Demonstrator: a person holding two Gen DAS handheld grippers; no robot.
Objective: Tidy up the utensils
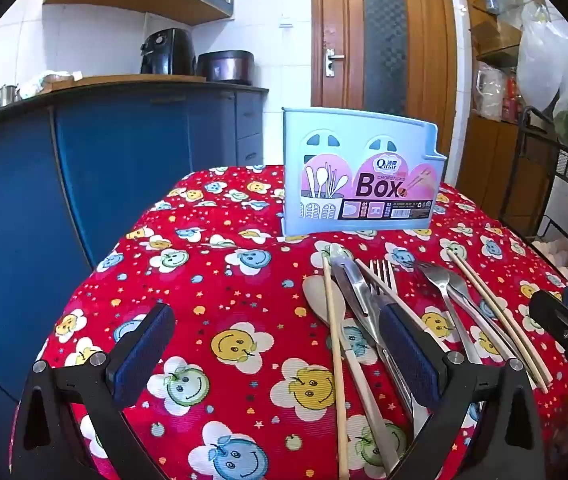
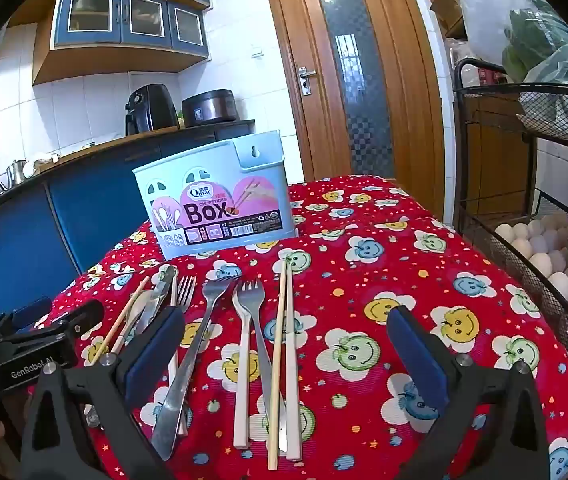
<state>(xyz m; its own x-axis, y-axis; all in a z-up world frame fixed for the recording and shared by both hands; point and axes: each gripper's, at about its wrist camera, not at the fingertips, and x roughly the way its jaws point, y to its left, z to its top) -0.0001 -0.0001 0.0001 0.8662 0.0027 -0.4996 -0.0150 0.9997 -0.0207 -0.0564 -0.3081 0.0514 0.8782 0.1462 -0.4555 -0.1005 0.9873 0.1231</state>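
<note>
A light blue utensil box [image 1: 358, 172] labelled "Box" stands upright at the far side of the table; it also shows in the right wrist view [image 2: 220, 204]. In front of it lie a wooden spoon [image 1: 324, 300], chopsticks [image 1: 334, 344], metal knives and forks [image 1: 382, 276]. In the right wrist view lie forks [image 2: 246, 300], a pair of chopsticks [image 2: 282, 344] and a knife [image 2: 182, 376]. My left gripper [image 1: 276, 352] is open and empty above the cloth, its right finger over the utensils. My right gripper [image 2: 284, 360] is open and empty above the forks and chopsticks.
The table wears a red smiley-flower cloth [image 1: 224, 280]. A blue counter [image 1: 104, 152] with appliances stands left. A wooden door [image 2: 348, 80] is behind. A black wire rack with eggs [image 2: 540, 248] stands at the table's right edge.
</note>
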